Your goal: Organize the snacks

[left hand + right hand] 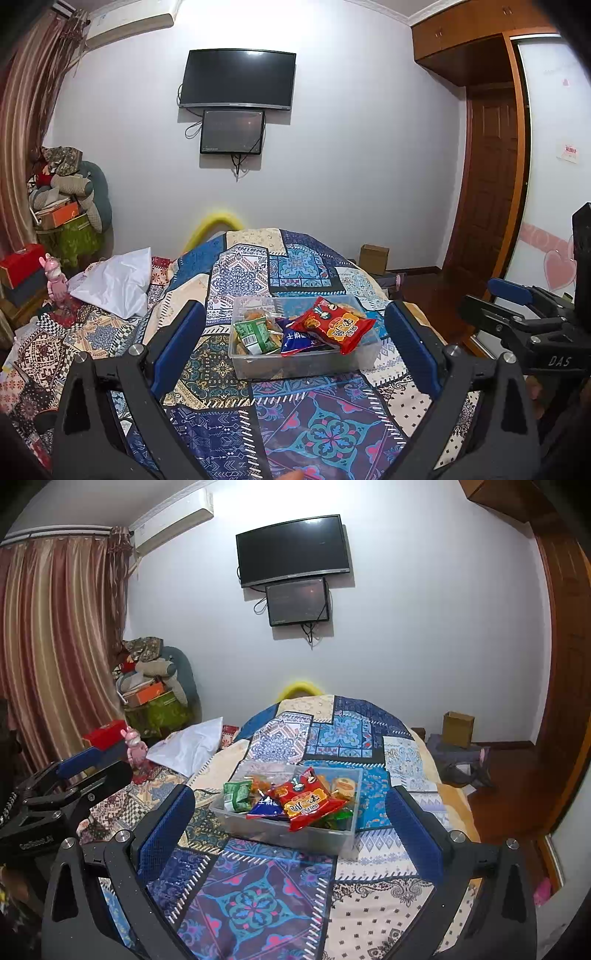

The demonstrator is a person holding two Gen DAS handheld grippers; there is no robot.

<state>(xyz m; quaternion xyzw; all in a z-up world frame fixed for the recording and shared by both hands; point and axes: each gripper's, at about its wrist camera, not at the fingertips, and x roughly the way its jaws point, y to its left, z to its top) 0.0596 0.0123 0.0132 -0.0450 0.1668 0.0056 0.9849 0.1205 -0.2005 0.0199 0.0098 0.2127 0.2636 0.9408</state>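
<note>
A clear plastic bin sits on the patterned bedspread. It holds several snack packets: a red packet on top, a green one at the left, a blue one between them. My left gripper is open and empty, held just short of the bin. My right gripper is open and empty, also in front of the bin. Each gripper shows at the edge of the other's view.
A white pillow lies at the bed's left. A pink toy figure and a red box stand by the left side. A cardboard box sits on the floor at the right.
</note>
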